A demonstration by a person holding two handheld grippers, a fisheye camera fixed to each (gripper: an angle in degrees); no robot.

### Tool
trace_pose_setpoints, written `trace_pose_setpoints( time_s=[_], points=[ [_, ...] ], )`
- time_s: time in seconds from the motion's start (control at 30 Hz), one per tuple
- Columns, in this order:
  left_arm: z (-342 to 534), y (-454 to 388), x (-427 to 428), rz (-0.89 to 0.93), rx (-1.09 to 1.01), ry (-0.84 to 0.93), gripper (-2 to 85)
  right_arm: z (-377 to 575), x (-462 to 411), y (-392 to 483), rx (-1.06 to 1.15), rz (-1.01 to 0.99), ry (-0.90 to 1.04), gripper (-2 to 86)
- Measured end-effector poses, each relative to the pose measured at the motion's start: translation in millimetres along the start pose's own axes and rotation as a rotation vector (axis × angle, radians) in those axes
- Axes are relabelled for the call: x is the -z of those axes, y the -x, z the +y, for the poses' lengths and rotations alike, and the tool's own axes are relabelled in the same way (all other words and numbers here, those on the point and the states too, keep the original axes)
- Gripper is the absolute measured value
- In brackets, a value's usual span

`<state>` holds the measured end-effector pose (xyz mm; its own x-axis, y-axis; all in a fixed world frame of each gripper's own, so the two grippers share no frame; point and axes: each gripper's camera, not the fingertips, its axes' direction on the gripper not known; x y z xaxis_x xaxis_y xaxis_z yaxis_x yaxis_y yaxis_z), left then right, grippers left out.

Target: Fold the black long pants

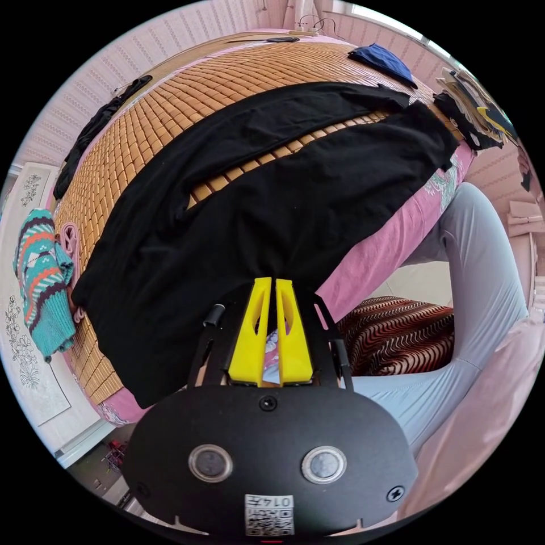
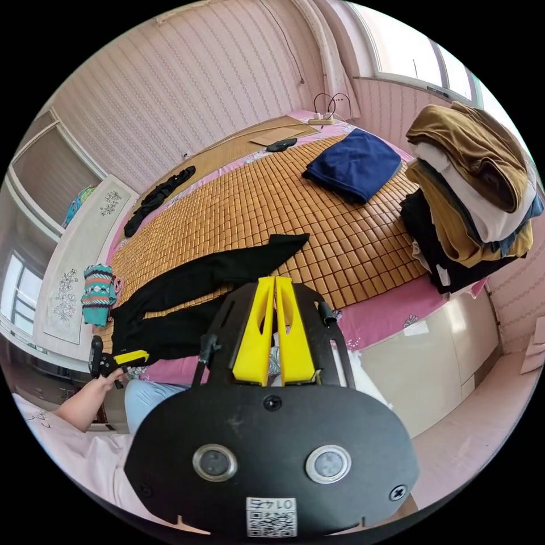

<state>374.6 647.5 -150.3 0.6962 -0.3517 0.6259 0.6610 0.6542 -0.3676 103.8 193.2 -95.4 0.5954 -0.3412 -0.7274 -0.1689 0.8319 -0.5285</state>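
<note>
Pinched the black long pants (image 1: 238,227) with the left gripper (image 1: 271,281), yellow jaws drawn almost together and the cloth puckered at the tips. Seen from the right gripper view as well: left gripper (image 2: 122,359) in a hand (image 2: 105,377) at the near bed edge, touching the dark cloth.

Kept the right gripper (image 2: 274,279) with its jaws closed to a thin slit, above the near part of the bed; could not tell whether any cloth was caught between them.

Lay spread on the bamboo mat (image 1: 170,119), those pants (image 2: 198,278): plain black, matte, softly creased, both legs stretched away side by side with a narrow strip of mat showing between them. Hung over the pink sheet (image 1: 386,238) at the near edge by the wide waist end. Ended near the mat's side border at the far leg's hem.

Stood close against the bed edge beside the left gripper: a person's leg (image 1: 482,272) in pale cloth, over a striped rug (image 1: 397,335). Left bare a broad stretch of mat (image 2: 255,198) beyond the pants. Ringed that stretch with a blue garment (image 2: 355,162), a stack of clothes (image 2: 471,193) at the bed's side edge, a dark garment (image 2: 159,196) by the wall and a teal sweater (image 2: 97,292) at the end, all well apart from the pants.
</note>
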Motion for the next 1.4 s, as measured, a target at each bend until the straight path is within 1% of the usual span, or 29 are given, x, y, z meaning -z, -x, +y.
trace_pose_setpoints(
  time_s=[0.07, 0.13, 0.2, 0.23, 0.27, 0.33, 0.37, 0.4, 0.43, 0.47, 0.53, 0.6, 0.67, 0.77, 0.8, 0.87, 0.93, 0.97, 1.0, 1.03, 1.13, 1.23, 1.4],
  points=[
    [-4.2, -4.7, 0.9, -0.015, -0.014, 0.003, -0.1, 3.8, -13.5, -9.7, -0.008, 0.045, 0.053, 4.1],
    [-9.4, -11.7, 2.3, -0.042, -0.035, 0.01, -0.1, 9.6, -38.1, -19.6, -0.018, 0.08, 0.138, 10.0],
    [-12.7, -16.1, 3.1, -0.059, -0.041, 0.016, -0.2, 12.8, -58.3, -23.2, -0.03, 0.028, 0.192, 13.1],
    [-13.8, -17.3, 3.8, -0.062, -0.026, 0.014, -0.3, 14.0, -71.5, -22.2, -0.026, -0.02, 0.217, 13.6],
    [-13.7, -17.5, 4.1, -0.061, -0.019, 0.01, -0.3, 14.4, -78.9, -21.4, -0.025, -0.022, 0.237, 13.5],
    [-12.2, -18.4, 5.5, -0.059, -0.002, -0.011, -0.5, 17.7, -112.9, -19.5, -0.024, 0.074, 0.359, 12.5],
    [-12.0, -18.5, 5.8, -0.057, 0.005, -0.014, -0.6, 19.3, -120.4, -19.4, -0.025, 0.084, 0.39, 12.0],
    [-12.5, -19.2, 6.3, -0.058, 0.012, -0.015, -0.6, 21.6, -121.3, -17.3, -0.026, 0.108, 0.372, 9.7],
    [-14.0, -20.4, 6.8, -0.061, 0.013, -0.009, -0.7, 22.9, -113.7, -11.9, 0.025, 0.079, 0.315, 6.6],
    [-14.9, -21.2, 6.9, -0.065, 0.011, -0.005, -0.8, 23.4, -110.9, -10.4, 0.044, 0.058, 0.296, 4.6],
    [-16.7, -23.5, 7.2, -0.073, 0.006, 0.002, -0.9, 21.4, -109.4, -12.0, 0.06, 0.036, 0.315, 1.5],
    [-15.0, -21.8, 8.0, -0.065, 0.021, -0.008, -0.9, 15.4, -102.6, -18.1, 0.06, 0.003, 0.308, 1.0],
    [-12.7, -17.3, 9.9, -0.041, 0.045, -0.018, -1.0, 5.3, -85.4, -26.0, 0.052, -0.065, 0.257, 0.8],
    [-9.1, -12.6, 22.0, -0.018, 0.05, -0.048, -1.0, -14.0, -40.3, -31.9, 0.09, -0.175, 0.119, 0.6],
    [-7.1, -12.3, 31.1, -0.015, 0.045, -0.08, -1.0, -19.1, -18.7, -29.1, 0.137, -0.204, 0.057, 0.6],
    [-3.3, -12.5, 46.4, -0.012, 0.037, -0.146, -1.0, -19.2, 12.0, -19.2, 0.241, -0.179, -0.035, 0.5],
    [-1.2, -12.3, 53.1, 0.0, 0.036, -0.179, -1.0, -8.6, 31.6, -9.1, 0.35, -0.087, -0.084, 0.3],
    [-1.3, -12.3, 51.3, 0.004, 0.035, -0.174, -1.0, -5.3, 30.3, -9.6, 0.355, -0.063, -0.072, 0.3],
    [-1.6, -12.1, 44.3, 0.012, 0.035, -0.157, -1.0, 0.7, 19.2, -15.3, 0.338, -0.028, -0.007, 0.2],
    [-1.6, -11.9, 35.6, 0.024, 0.036, -0.133, -1.0, 6.2, 1.3, -26.2, 0.289, -0.012, 0.107, 0.1],
    [-0.1, -12.5, 18.8, 0.043, 0.039, -0.087, -1.0, 25.9, -31.7, -53.4, 0.155, -0.022, 0.281, -0.2],
    [1.2, -14.0, 9.2, 0.039, 0.027, -0.059, -1.0, 38.7, -39.0, -65.1, 0.081, -0.034, 0.301, -0.4],
    [3.0, -9.9, 3.0, 0.043, 0.034, -0.052, -1.0, 34.8, -37.7, -67.1, 0.06, -0.008, 0.303, -0.2]
  ],
)
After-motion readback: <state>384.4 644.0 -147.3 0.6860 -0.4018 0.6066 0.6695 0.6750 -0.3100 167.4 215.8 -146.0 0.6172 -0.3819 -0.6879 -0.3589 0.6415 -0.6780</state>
